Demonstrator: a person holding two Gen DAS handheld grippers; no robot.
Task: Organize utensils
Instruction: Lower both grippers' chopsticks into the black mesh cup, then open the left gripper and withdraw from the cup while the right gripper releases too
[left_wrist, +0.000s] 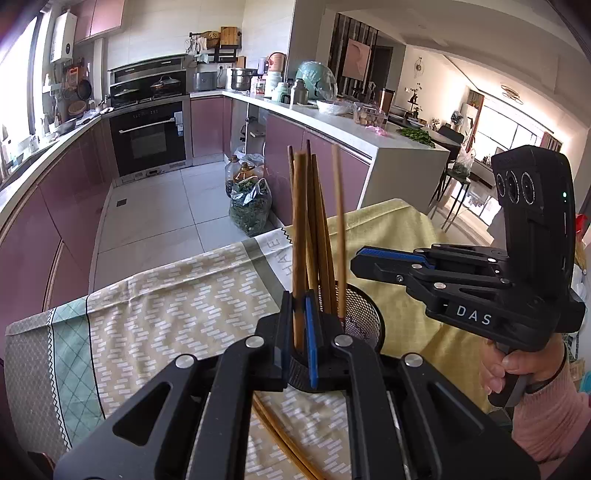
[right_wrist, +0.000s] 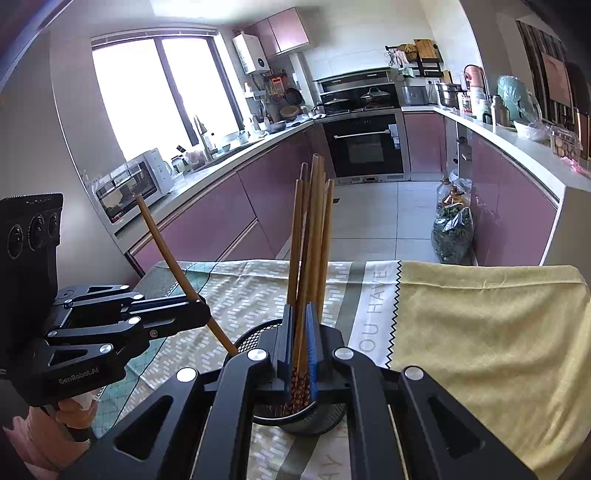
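The left tool (left_wrist: 298, 332) pinches one chopstick (left_wrist: 299, 236). The right tool (right_wrist: 299, 343) pinches another chopstick (right_wrist: 299, 258), just above the black mesh cup (right_wrist: 258, 334) on the desk (right_wrist: 480, 314). Lower both slowly, tips inside the cup, then let go.

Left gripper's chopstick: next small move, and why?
Probably ease the left gripper slightly down, so the tip is clearly inside before release. It is shut on a tilted chopstick whose lower end sits right at the rim of the mesh holder. The right gripper clamps a second chopstick over the same holder, so room looks tight.
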